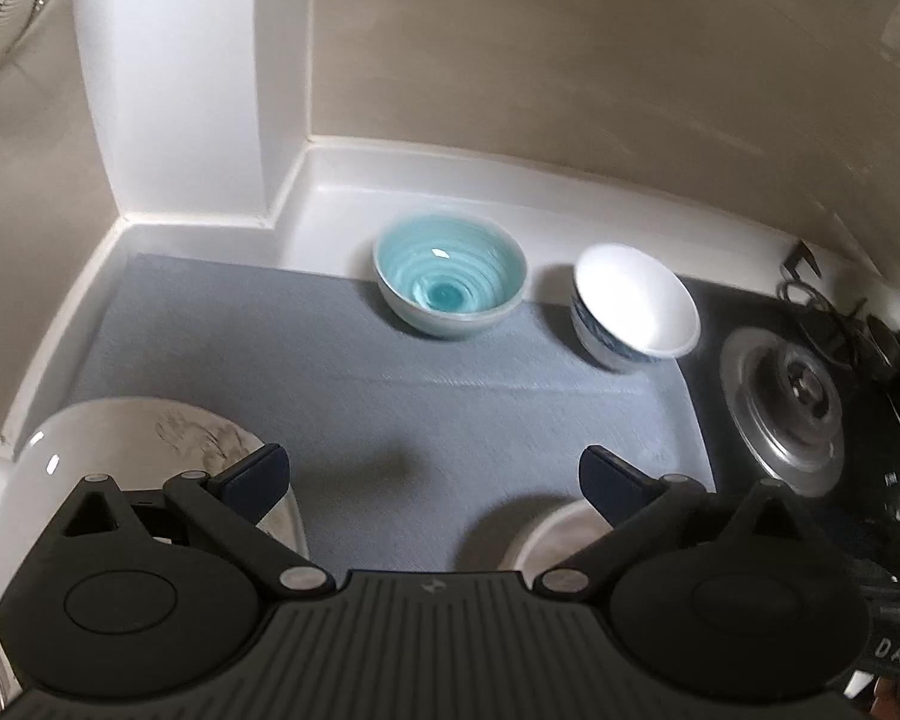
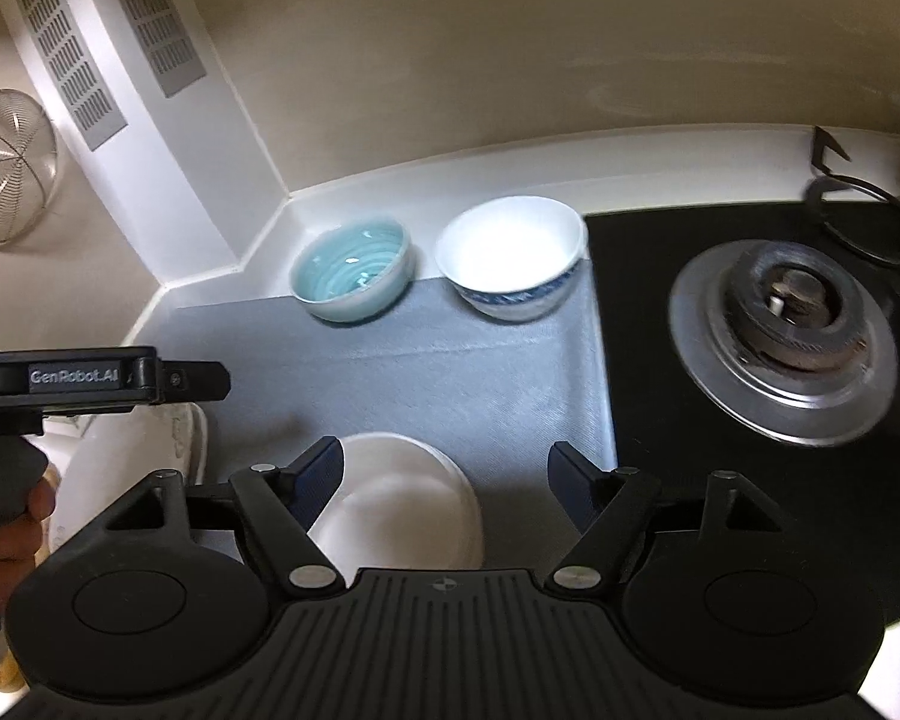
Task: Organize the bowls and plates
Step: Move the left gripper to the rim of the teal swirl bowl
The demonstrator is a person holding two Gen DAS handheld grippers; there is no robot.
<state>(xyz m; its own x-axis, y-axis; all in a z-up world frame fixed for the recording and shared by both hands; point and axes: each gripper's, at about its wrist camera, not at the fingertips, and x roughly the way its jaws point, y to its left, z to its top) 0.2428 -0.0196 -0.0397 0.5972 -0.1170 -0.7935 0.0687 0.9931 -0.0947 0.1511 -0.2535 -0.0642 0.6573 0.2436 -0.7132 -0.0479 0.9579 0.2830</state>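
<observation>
Both grippers hang over the grey mat [image 1: 390,408] on the worktop with jaws apart and nothing between them. The right gripper [image 2: 444,471] has the small white plate [image 2: 402,492] just under its left finger; the left gripper [image 1: 432,474] has the larger plate [image 1: 138,450] under its left finger. The teal bowl [image 1: 449,273] and white bowl [image 1: 633,306] stand well ahead of both, side by side.
</observation>
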